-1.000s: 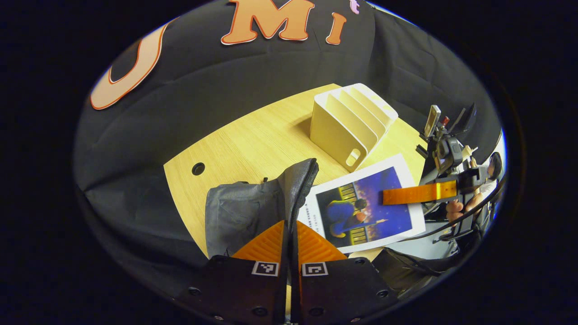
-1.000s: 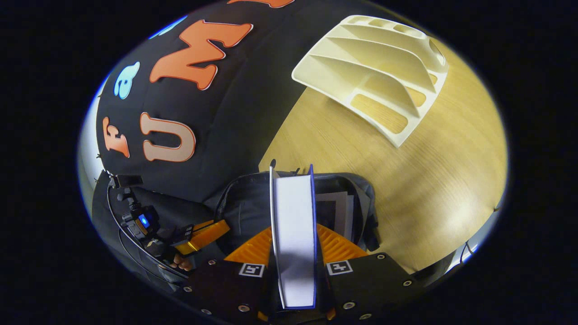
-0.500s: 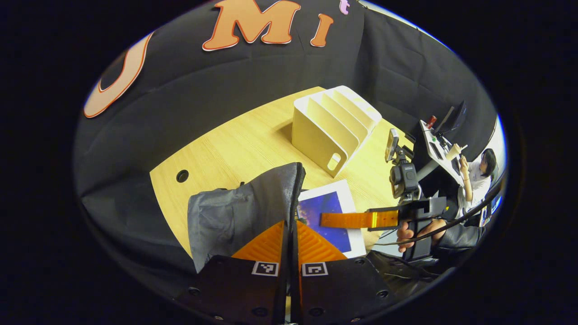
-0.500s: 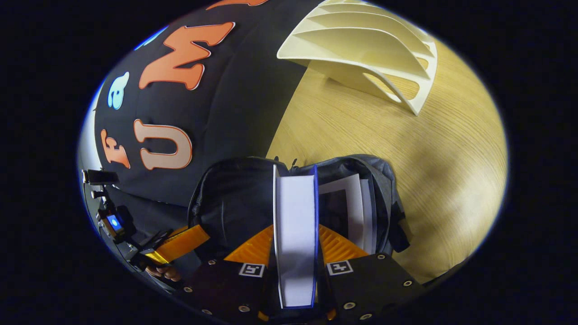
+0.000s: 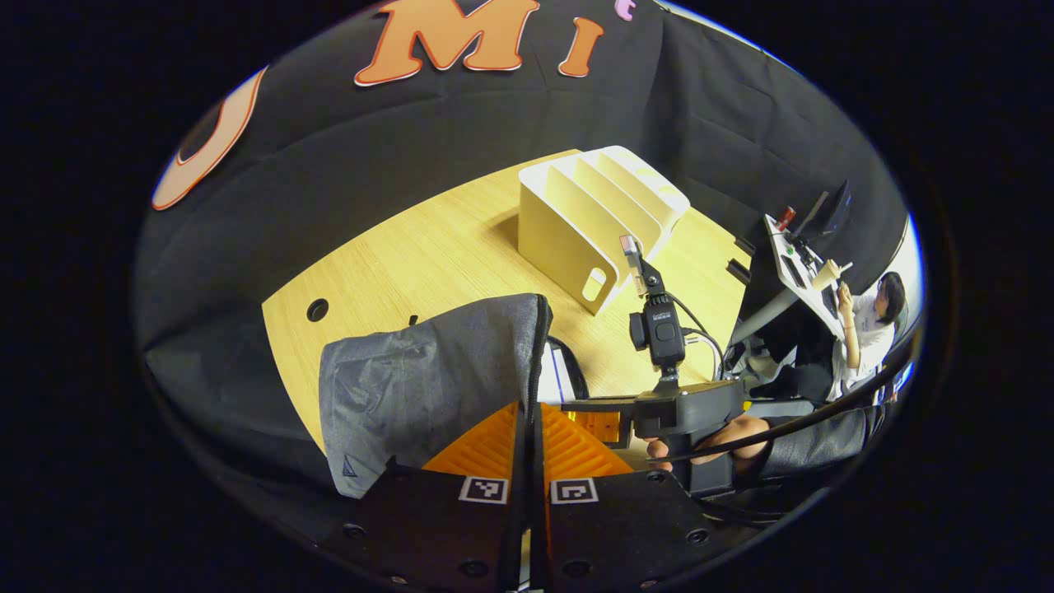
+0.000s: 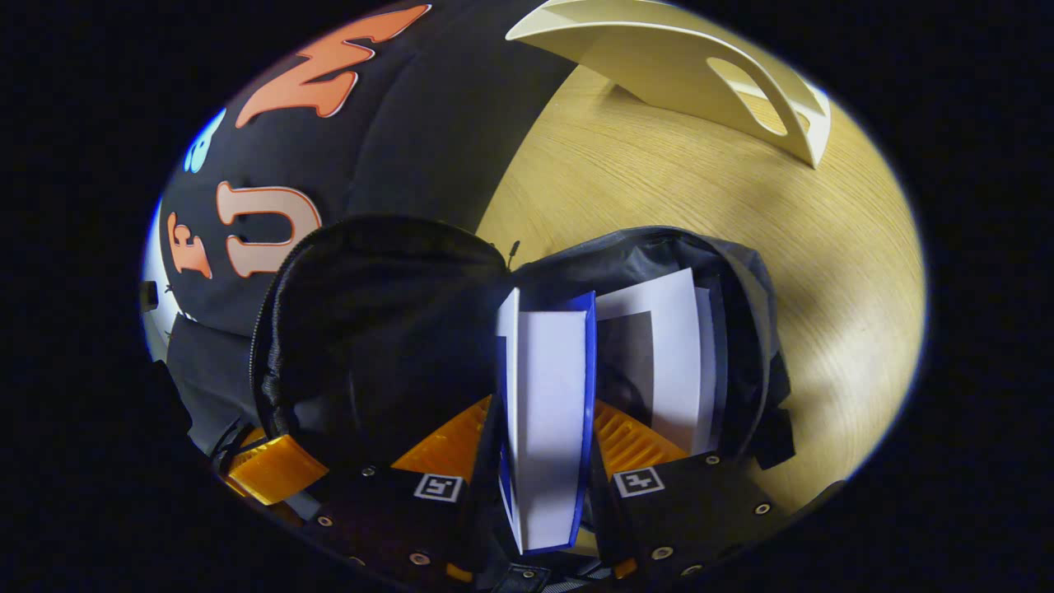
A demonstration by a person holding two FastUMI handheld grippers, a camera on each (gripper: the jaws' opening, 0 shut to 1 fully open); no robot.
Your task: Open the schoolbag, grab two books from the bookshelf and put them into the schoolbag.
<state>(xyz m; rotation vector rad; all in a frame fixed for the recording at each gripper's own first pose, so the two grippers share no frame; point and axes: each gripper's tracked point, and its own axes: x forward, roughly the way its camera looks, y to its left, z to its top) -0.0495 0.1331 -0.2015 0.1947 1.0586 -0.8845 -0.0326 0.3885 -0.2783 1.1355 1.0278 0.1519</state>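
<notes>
The grey schoolbag [image 5: 428, 379] stands open on the table, and my left gripper [image 5: 531, 405] is shut on its zipper rim, holding the mouth wide. My right gripper [image 6: 543, 403] is shut on a blue-edged book [image 6: 550, 354], standing upright and reaching down into the bag's dark inside [image 6: 370, 329]. A second book [image 6: 659, 346] stands in the bag just to its right. In the left gripper view, the right gripper [image 5: 589, 412] reaches into the bag's mouth, where a sliver of the book [image 5: 553, 375] shows. The cream bookshelf [image 5: 593, 222] stands behind, its slots bare.
The wooden table [image 5: 428, 247] has a cable hole [image 5: 317, 310] near its left edge. A hand [image 5: 741, 432] holds the right gripper at the table's right. A person [image 5: 873, 321] sits at a desk far right. The bookshelf's side [image 6: 683, 66] is near the bag.
My right gripper has carried the book from above the bag down into its mouth, and the cover has dropped behind the rim. My left gripper keeps its hold.
</notes>
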